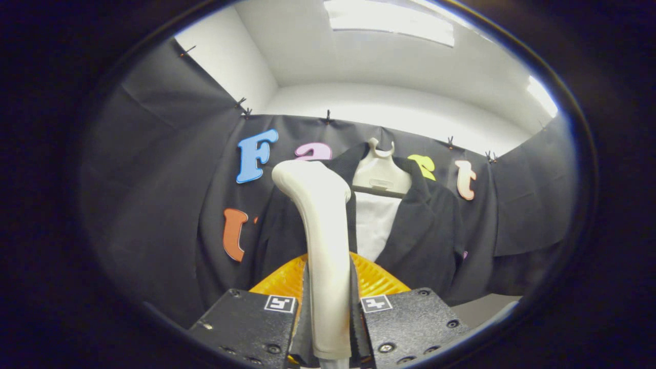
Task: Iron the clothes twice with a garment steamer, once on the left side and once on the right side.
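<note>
While the gripper (328, 307) looks forward along its two fingers, both fingers press on the pale handle of a steamer (323, 241), one on each side, so the tool is clamped between them. That handle rises upright from between the fingers and ends in a rounded top that leans slightly away to one side. Just behind the handle's lower part sits an orange ribbed piece (376, 279), fanned out low and wide; whether it belongs to the steamer cannot be told.

Beyond the fingers hangs a dark jacket (430, 236), open at the front, with a white shirt (376, 225) showing between its lapels. Both garments sit on a pale hanger (382, 174) whose hook curls upward at the collar. The jacket hangs against a black cloth wall (169, 205), pinned along its top edge with small clips. The steamer's handle stands in front of one half of the jacket and covers part of it; whether it touches the fabric cannot be told. Above the cloth are white walls and a bright ceiling light (389, 20).
</note>
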Demonstrator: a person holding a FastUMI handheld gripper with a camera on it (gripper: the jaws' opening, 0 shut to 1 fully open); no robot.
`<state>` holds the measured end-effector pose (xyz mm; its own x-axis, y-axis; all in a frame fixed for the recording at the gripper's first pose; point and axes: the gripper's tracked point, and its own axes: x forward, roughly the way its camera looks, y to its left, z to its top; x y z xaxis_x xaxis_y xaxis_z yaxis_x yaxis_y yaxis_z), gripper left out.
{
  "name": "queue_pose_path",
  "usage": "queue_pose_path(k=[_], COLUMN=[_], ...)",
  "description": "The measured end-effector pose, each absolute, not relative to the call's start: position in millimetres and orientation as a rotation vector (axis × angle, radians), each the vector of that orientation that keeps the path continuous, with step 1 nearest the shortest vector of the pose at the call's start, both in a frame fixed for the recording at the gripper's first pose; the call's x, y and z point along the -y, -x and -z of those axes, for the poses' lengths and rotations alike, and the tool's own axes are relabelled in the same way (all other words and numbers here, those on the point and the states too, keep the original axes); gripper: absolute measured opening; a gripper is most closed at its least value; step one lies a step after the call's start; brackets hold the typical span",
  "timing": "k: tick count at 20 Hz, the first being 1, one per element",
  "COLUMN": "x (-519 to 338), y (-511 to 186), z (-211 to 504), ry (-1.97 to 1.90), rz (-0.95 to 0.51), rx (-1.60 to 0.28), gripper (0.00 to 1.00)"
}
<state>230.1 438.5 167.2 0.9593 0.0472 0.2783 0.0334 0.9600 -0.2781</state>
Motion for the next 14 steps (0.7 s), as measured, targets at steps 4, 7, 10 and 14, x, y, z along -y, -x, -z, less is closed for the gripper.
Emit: queue_pose_path(k=[4, 7, 10, 14], x=[-440.2, -434.2, -426.5, -421.3], y=[-251.8, -262.2, -266.5, -256.6], z=[-147.1, -121.3, -113.3, -94.3], ry=[0.334, 0.342, 0.382, 0.405], rz=[0.003, 0.016, 0.042, 0.052], rx=[0.251, 0.185, 0.181, 0.175], gripper=[0.33, 0.33, 0.33, 0.33])
